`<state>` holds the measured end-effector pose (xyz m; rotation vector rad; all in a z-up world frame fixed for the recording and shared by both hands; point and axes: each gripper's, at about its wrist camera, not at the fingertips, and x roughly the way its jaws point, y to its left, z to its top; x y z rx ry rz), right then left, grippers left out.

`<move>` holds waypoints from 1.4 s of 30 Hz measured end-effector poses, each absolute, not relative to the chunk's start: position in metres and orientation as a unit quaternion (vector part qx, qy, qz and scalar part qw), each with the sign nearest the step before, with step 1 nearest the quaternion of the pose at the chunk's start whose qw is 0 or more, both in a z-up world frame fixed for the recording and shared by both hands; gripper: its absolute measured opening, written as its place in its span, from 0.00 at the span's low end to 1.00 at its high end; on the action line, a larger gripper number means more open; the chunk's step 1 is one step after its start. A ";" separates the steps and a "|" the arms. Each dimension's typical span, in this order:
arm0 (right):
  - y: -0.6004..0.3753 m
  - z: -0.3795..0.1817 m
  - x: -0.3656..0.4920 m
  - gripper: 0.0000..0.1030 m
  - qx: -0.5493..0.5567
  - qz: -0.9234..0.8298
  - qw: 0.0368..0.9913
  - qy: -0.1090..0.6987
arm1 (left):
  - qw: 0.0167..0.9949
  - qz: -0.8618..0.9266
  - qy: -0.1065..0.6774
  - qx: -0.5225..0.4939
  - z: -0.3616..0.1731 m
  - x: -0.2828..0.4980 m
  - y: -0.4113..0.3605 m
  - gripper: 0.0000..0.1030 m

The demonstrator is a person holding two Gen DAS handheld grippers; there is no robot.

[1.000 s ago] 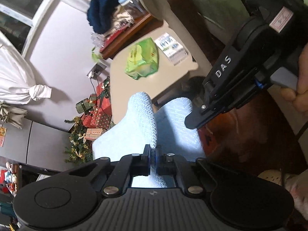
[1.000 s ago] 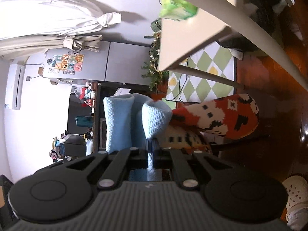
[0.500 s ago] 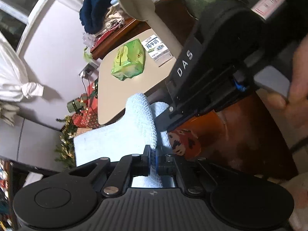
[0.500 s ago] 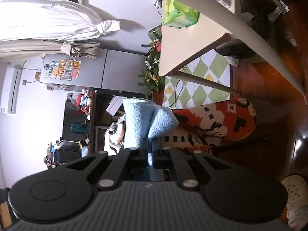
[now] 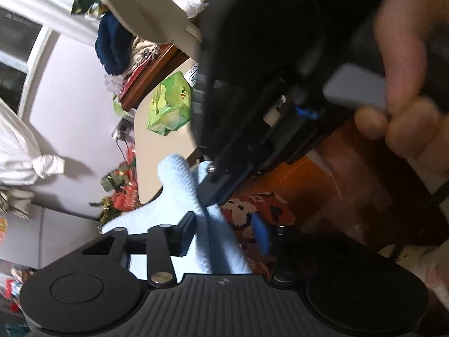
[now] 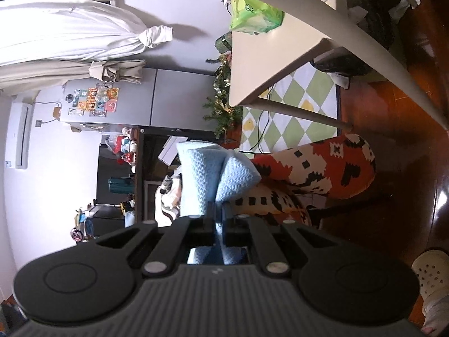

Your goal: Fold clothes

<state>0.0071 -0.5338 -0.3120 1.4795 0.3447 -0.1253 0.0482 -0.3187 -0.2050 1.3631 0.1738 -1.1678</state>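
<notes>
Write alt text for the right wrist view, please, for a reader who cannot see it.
The right gripper is shut on a light blue knitted cloth that stands bunched above it. Behind are a patterned orange cushion, a beige table with a green bag, and a grey fridge.

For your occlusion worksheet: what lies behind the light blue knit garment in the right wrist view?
Behind the light blue knit garment show a patterned orange cushion and dark shelving. Whatever sits directly behind the cloth is covered.

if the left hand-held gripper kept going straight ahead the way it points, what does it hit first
Most likely the right hand-held gripper, whose tips cross just ahead of the left hand-held gripper and sit on the light blue knit garment between its open fingers. Depth is hard to judge in the fisheye.
</notes>
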 end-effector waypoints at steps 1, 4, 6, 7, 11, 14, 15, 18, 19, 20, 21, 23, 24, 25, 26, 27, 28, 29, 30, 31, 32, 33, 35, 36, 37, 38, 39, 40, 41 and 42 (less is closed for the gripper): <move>-0.534 -0.310 0.007 0.04 0.670 -0.056 0.723 0.158 | 0.626 -0.505 0.078 0.589 -0.206 0.049 -0.320 0.44; -0.540 -0.306 0.005 0.04 0.671 -0.061 0.722 0.160 | 0.645 -0.487 0.071 0.584 -0.210 0.050 -0.323 0.25; -0.543 -0.303 0.003 0.04 0.671 -0.064 0.720 0.162 | 0.660 -0.479 0.077 0.573 -0.209 0.055 -0.324 0.10; -0.545 -0.301 0.002 0.04 0.672 -0.066 0.720 0.163 | 0.666 -0.482 0.089 0.562 -0.205 0.059 -0.324 0.10; -0.552 -0.295 -0.001 0.43 0.673 -0.072 0.717 0.166 | 0.674 -0.485 0.093 0.550 -0.195 0.063 -0.320 0.09; -0.558 -0.291 -0.003 0.56 0.674 -0.077 0.715 0.168 | 0.679 -0.484 0.093 0.545 -0.190 0.063 -0.317 0.09; -0.559 -0.291 0.002 0.62 0.676 -0.074 0.711 0.178 | 0.679 -0.483 0.094 0.545 -0.190 0.063 -0.317 0.09; -0.561 -0.290 0.025 0.63 0.679 -0.055 0.703 0.205 | 0.677 -0.484 0.096 0.546 -0.191 0.059 -0.318 0.09; -0.562 -0.287 0.034 0.63 0.675 -0.052 0.703 0.217 | 0.676 -0.485 0.095 0.546 -0.191 0.058 -0.320 0.09; -0.564 -0.284 0.043 0.63 0.673 -0.049 0.702 0.227 | 0.676 -0.487 0.095 0.544 -0.191 0.057 -0.321 0.09; -0.565 -0.281 0.053 0.57 0.670 -0.045 0.702 0.238 | 0.677 -0.489 0.094 0.542 -0.189 0.058 -0.319 0.09; -0.573 -0.274 0.070 0.28 0.664 -0.045 0.698 0.264 | 0.676 -0.495 0.090 0.538 -0.186 0.061 -0.316 0.09; -0.576 -0.271 0.077 0.26 0.659 -0.047 0.697 0.277 | 0.676 -0.498 0.088 0.536 -0.184 0.063 -0.314 0.09; -0.576 -0.264 0.079 0.22 0.654 -0.047 0.699 0.284 | 0.679 -0.501 0.094 0.529 -0.179 0.065 -0.311 0.09; -0.575 -0.256 0.082 0.20 0.649 -0.048 0.701 0.292 | 0.683 -0.504 0.105 0.518 -0.173 0.067 -0.308 0.10; -0.575 -0.249 0.084 0.18 0.644 -0.048 0.703 0.299 | 0.688 -0.507 0.115 0.507 -0.167 0.069 -0.304 0.14; -0.575 -0.242 0.086 0.17 0.639 -0.048 0.704 0.306 | 0.692 -0.510 0.126 0.495 -0.161 0.071 -0.301 0.15; -0.574 -0.235 0.089 0.17 0.633 -0.048 0.706 0.313 | 0.696 -0.513 0.136 0.484 -0.155 0.073 -0.297 0.16; -0.574 -0.228 0.091 0.16 0.628 -0.048 0.708 0.320 | 0.706 -0.508 0.153 0.469 -0.148 0.076 -0.286 0.21; -0.574 -0.220 0.094 0.16 0.623 -0.048 0.709 0.327 | 0.719 -0.498 0.172 0.453 -0.140 0.080 -0.272 0.24; -0.573 -0.213 0.096 0.16 0.617 -0.048 0.710 0.334 | 0.732 -0.488 0.192 0.435 -0.132 0.084 -0.257 0.32; -0.573 -0.206 0.098 0.16 0.612 -0.048 0.712 0.341 | 0.744 -0.477 0.211 0.418 -0.124 0.087 -0.243 0.35; -0.573 -0.192 0.103 0.15 0.601 -0.049 0.714 0.356 | 0.765 -0.455 0.249 0.381 -0.108 0.095 -0.214 0.35; -0.572 -0.184 0.106 0.15 0.595 -0.049 0.716 0.363 | 0.775 -0.443 0.268 0.362 -0.100 0.098 -0.200 0.35; -0.572 -0.177 0.108 0.15 0.590 -0.049 0.717 0.369 | 0.787 -0.425 0.289 0.341 -0.093 0.103 -0.181 0.35; -0.572 -0.170 0.110 0.15 0.584 -0.049 0.718 0.376 | 0.802 -0.399 0.314 0.315 -0.089 0.107 -0.158 0.35; -0.571 -0.163 0.113 0.15 0.578 -0.049 0.719 0.383 | 0.815 -0.371 0.341 0.286 -0.086 0.111 -0.135 0.35; -0.569 -0.156 0.115 0.15 0.568 -0.053 0.724 0.388 | 0.826 -0.342 0.366 0.256 -0.083 0.116 -0.111 0.35; -0.567 -0.152 0.116 0.15 0.569 -0.059 0.722 0.390 | 0.839 -0.310 0.389 0.223 -0.081 0.119 -0.084 0.36; -0.565 -0.147 0.117 0.15 0.569 -0.065 0.720 0.393 | 0.850 -0.274 0.410 0.186 -0.081 0.122 -0.056 0.36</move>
